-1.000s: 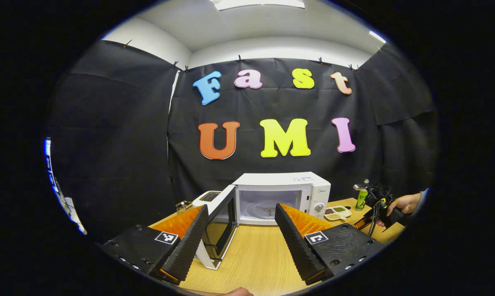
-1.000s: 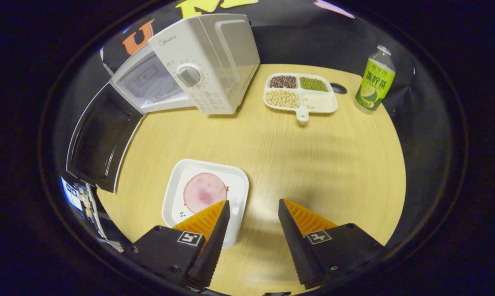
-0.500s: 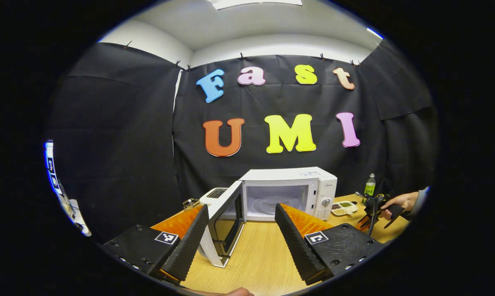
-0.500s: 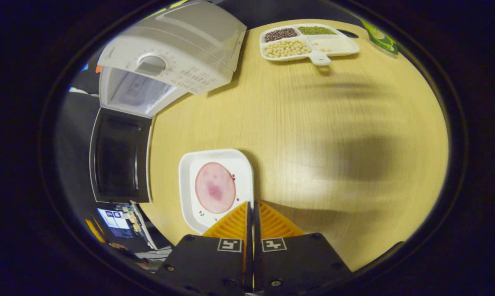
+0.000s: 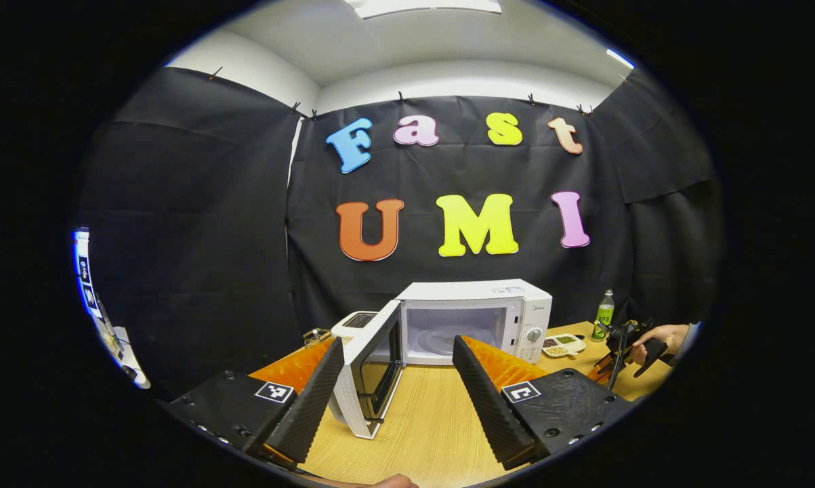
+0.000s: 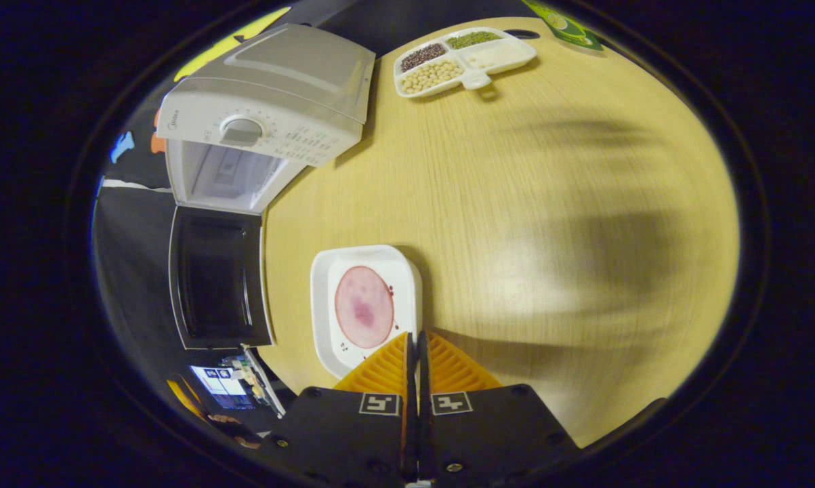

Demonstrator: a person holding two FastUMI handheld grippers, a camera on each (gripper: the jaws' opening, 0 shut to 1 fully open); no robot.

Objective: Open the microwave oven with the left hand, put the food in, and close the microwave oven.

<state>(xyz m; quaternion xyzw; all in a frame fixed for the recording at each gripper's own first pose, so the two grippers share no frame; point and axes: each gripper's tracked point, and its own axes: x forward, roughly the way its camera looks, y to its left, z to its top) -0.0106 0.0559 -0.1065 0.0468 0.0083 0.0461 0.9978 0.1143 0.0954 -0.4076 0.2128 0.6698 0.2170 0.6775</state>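
Note:
The white microwave (image 5: 475,315) stands at the back of the wooden table, its door (image 5: 370,362) swung wide open to the left. My left gripper (image 5: 397,383) hangs open in front of it, holding nothing. In the right gripper view, a white square plate (image 6: 326,271) carries a round pink slice of food (image 6: 363,306). My right gripper (image 6: 417,342) is shut on the plate's near right rim. The microwave (image 6: 265,112), its empty cavity (image 6: 224,173) and its dark door (image 6: 221,278) lie to the plate's left. A hand (image 5: 658,335) holds the right gripper (image 5: 624,346) far off.
A divided white tray (image 6: 478,80) of beans and grains sits behind the microwave's right side, with a green bottle (image 5: 605,315) beyond it. A white toaster-like box (image 5: 353,324) stands left of the microwave. Bare tabletop (image 6: 549,203) stretches to the right of the plate.
My right gripper went from open beside the plate to shut on its rim, and the plate now stays with it as the view swings. The left gripper barely shifted.

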